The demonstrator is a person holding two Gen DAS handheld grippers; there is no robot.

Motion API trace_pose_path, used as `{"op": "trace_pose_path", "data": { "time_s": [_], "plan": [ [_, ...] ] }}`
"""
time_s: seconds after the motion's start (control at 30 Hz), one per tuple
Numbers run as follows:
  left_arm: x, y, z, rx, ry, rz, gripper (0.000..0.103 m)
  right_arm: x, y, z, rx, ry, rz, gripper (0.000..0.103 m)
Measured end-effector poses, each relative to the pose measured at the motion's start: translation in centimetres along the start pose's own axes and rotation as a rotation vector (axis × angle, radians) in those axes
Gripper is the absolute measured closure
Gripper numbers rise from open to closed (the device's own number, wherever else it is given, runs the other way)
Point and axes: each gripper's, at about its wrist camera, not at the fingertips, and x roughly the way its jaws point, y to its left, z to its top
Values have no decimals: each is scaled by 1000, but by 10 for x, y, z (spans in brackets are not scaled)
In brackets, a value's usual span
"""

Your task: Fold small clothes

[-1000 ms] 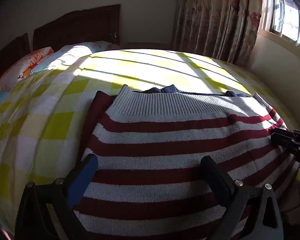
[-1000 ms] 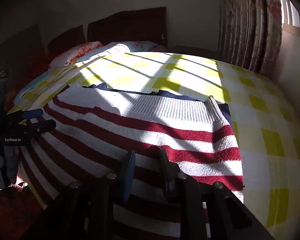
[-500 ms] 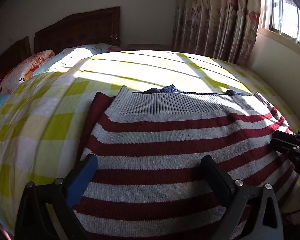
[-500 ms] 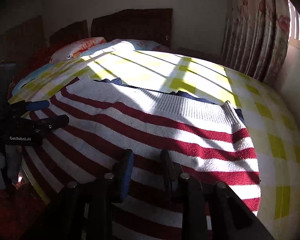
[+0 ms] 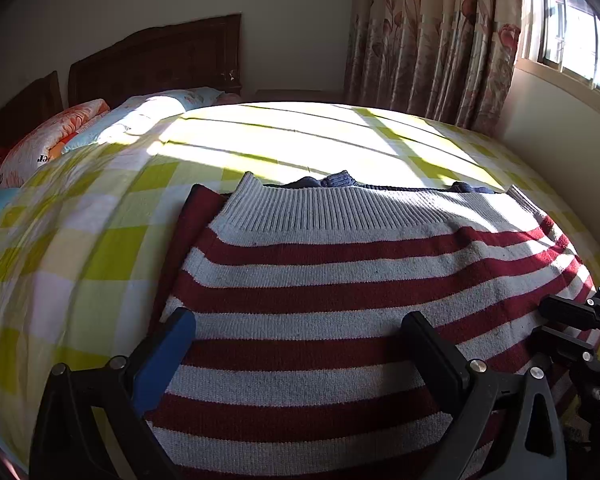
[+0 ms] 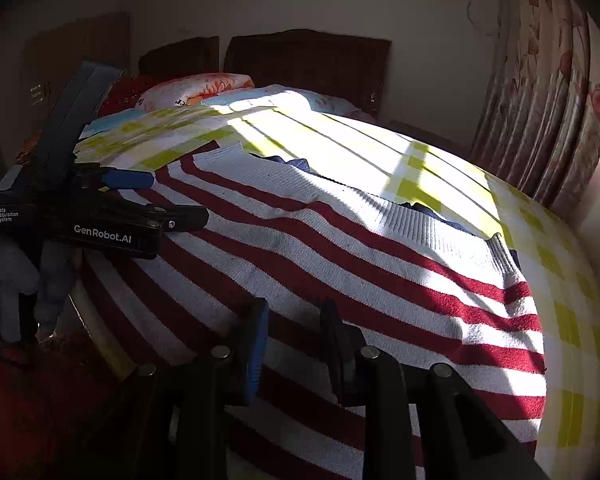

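A red-and-white striped knit sweater [image 5: 340, 280] lies flat on the yellow checked bed, its ribbed hem at the far side; it also shows in the right wrist view [image 6: 340, 248]. A dark blue garment [image 5: 328, 181] peeks out beyond the hem. My left gripper [image 5: 296, 334] is open wide, low over the sweater's near part, holding nothing. My right gripper [image 6: 294, 318] hovers over the sweater's near right part with a narrow gap between its fingers, nothing in them. The right gripper also shows in the left wrist view [image 5: 568, 324], the left gripper in the right wrist view [image 6: 168, 200].
The bed [image 5: 100, 264] has pillows [image 5: 60, 140] and a dark wooden headboard [image 5: 160, 60] at the far left. Flowered curtains [image 5: 432, 40] and a window [image 5: 572, 32] stand at the right, with a wall below them. Strong sunlight falls across the bed.
Both grippers have shifted slightly; the right wrist view has swung left, so the left gripper looks larger and closer. The sweater has not moved. The jaw gaps look the same.
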Motion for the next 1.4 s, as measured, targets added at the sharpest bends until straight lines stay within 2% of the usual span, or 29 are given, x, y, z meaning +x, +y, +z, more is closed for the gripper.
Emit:
{"op": "trace_pose_path", "data": {
  "time_s": [0.17,0.23,0.3,0.33,0.43,0.5,0.6,0.87,0.97,1.03,1.1,1.17,1.27,1.33,1.4],
  "plan": [
    [-1,-3,1,12,11,14,0,-15,-61,-17,219,-8,-41,77],
    [-10,-11,2,19,2,25,0,-23,-68,-22,263,-32,-32,77],
    [-30,-28,-1,76,-48,-77,0,-30,-62,-22,252,-50,-54,75],
    [-36,-39,-3,121,-57,-105,0,-33,-57,-20,229,-65,-57,75],
    [-31,-64,-14,231,8,-122,0,-37,-39,-14,162,-96,-8,75],
    [-17,-62,-20,215,60,-136,0,-30,-28,-13,112,-67,-7,75],
    [-18,-56,-20,205,53,-134,0,-20,-26,-21,88,-24,-19,75],
    [-30,-24,-31,144,10,-110,0,-37,-76,-42,260,-52,-65,76],
    [-35,-20,-33,131,3,-62,0,-41,-80,-45,280,-60,-70,76],
    [-40,-13,-35,102,-7,-41,0,-43,-70,-38,250,-50,-96,75],
    [-44,-5,-36,71,-9,-51,0,-48,-52,-30,198,-83,-34,74],
    [-45,-4,-38,72,2,-99,0,-49,-25,-23,120,-100,48,74],
    [-43,-22,-44,155,20,-140,0,-38,19,-21,-43,-65,88,74],
    [-39,-40,-49,246,34,-119,0,-27,40,-23,-138,-19,69,74],
    [-39,-43,-49,257,32,-112,0,-22,43,-26,-162,6,68,74]
  ]
}}
